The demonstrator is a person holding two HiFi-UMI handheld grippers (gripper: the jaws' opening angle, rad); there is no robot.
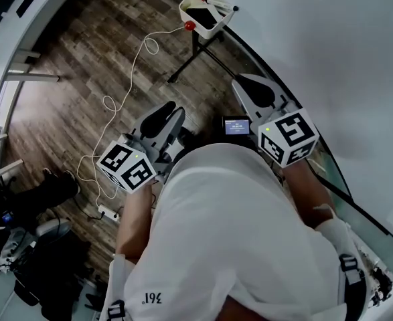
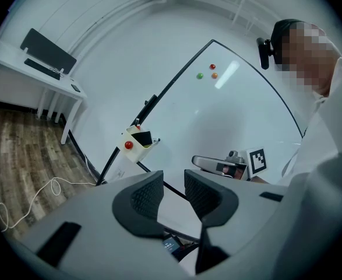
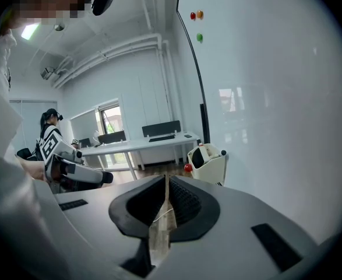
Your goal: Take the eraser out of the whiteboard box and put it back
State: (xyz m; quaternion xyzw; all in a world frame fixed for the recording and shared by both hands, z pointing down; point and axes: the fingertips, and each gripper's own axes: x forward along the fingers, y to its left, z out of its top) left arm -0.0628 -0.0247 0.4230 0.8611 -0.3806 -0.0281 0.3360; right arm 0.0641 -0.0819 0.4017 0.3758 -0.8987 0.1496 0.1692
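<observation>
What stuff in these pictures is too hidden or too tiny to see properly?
Head view: the black eraser sits in the cream plastic whiteboard box; the box wall hides its lower part.
Head view: the small lit screen is too tiny to read.
Head view: the white shirt covers part of the wooden floor.

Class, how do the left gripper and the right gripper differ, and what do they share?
The left gripper has its jaws apart; the right gripper has them shut together. The left gripper is over the wood floor; the right gripper is beside the whiteboard. Both are empty, facing the whiteboard box.
</observation>
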